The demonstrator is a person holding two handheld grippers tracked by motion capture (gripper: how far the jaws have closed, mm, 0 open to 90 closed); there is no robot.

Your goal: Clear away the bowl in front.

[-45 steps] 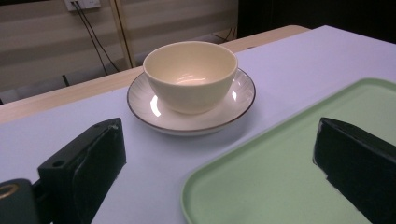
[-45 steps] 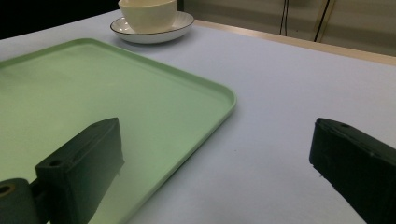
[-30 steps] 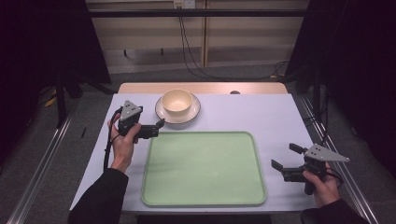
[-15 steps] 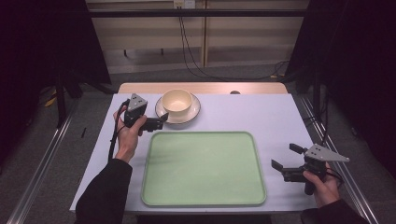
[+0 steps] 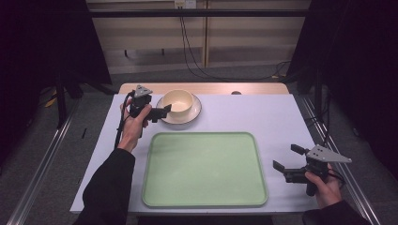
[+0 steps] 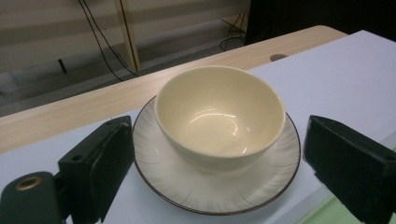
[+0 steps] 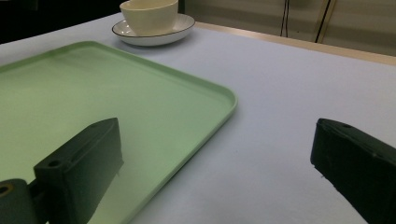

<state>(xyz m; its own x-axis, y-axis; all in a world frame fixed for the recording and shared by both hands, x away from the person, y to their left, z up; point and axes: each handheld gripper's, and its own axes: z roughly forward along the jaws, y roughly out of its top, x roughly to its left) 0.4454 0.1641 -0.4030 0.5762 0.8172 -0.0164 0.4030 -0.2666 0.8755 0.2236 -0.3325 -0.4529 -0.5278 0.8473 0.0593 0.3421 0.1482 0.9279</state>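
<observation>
**One bowl, one saucer, one tray, two hand-held grippers**

We count one cream bowl point(image 5: 178, 101), one white saucer point(image 5: 192, 115) with a dark rim line, one pale green tray point(image 5: 204, 169), and two hand-held grippers. The bowl stands upright in the middle of the saucer, at the far left part of the tabletop point(image 5: 263, 117), and we see nothing inside it. The tray lies flat nearer to us, well apart from the saucer, and it carries nothing.

Our left hand-held gripper point(image 5: 164, 111) points at the saucer's left edge. Its jaws have just been closing a little, yet they stand wide, released, one on each side of the saucer with bowl and saucer in the gap and neither pad touching them. Our right hand-held gripper point(image 5: 283, 157) hangs just off the tray's right edge, jaws apart, nothing between them but the tray corner and bare tabletop.

The tabletop has a pale lilac-white cover with a strip of light wood along its far edge. Beyond it we see a grey floor, hanging cables, and dark curtains on both sides.
</observation>
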